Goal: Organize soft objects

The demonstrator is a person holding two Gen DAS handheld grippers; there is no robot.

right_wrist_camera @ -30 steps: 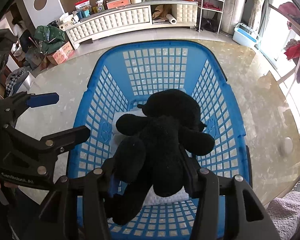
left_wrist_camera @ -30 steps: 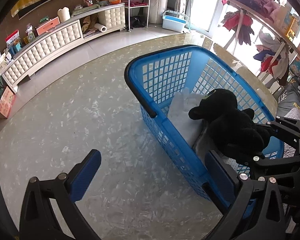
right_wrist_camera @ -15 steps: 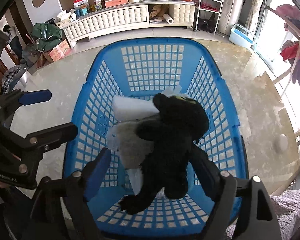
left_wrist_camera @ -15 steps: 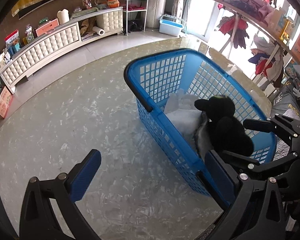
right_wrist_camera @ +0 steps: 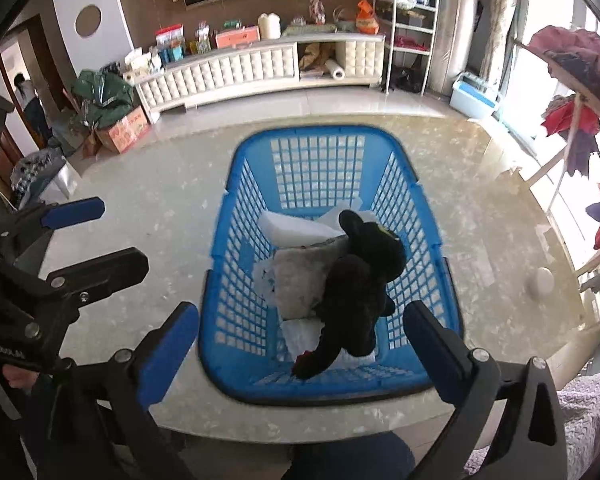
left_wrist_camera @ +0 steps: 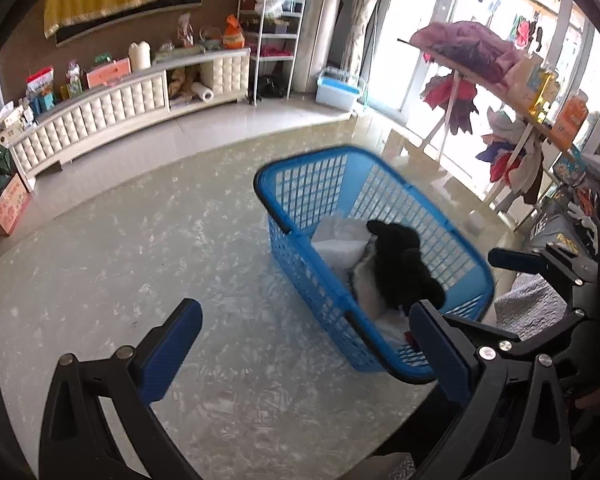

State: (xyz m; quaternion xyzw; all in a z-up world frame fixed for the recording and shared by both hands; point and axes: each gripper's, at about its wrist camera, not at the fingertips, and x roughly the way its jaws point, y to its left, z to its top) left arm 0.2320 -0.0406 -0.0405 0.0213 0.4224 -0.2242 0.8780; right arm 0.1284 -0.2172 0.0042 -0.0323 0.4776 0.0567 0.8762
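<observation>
A blue mesh basket [right_wrist_camera: 312,131] stands on the marble table. Inside it lies a black plush toy [right_wrist_camera: 360,280], on its side, over a grey pillow [right_wrist_camera: 300,280] and white soft pieces [right_wrist_camera: 292,230]. My right gripper [right_wrist_camera: 300,320] hangs above the basket's near end. Its jaws are opening wide, nothing is between them, and the pads are clear of the plush. In the left wrist view the basket [left_wrist_camera: 308,192] and the plush [left_wrist_camera: 400,264] sit to the right. My left gripper [left_wrist_camera: 304,316] is open and empty over the table, left of the basket.
The pale marble table [left_wrist_camera: 140,248] ends close below both grippers. A grey knitted cloth [right_wrist_camera: 580,420] lies at the lower right and a person's knee [right_wrist_camera: 352,456] shows under the edge. A white cabinet [right_wrist_camera: 240,68], a cardboard box [right_wrist_camera: 128,132] and a clothes rack [left_wrist_camera: 480,60] stand beyond.
My right gripper has opened and let go of the black plush, which now lies in the basket. Both grippers have risen and drawn back from the basket.
</observation>
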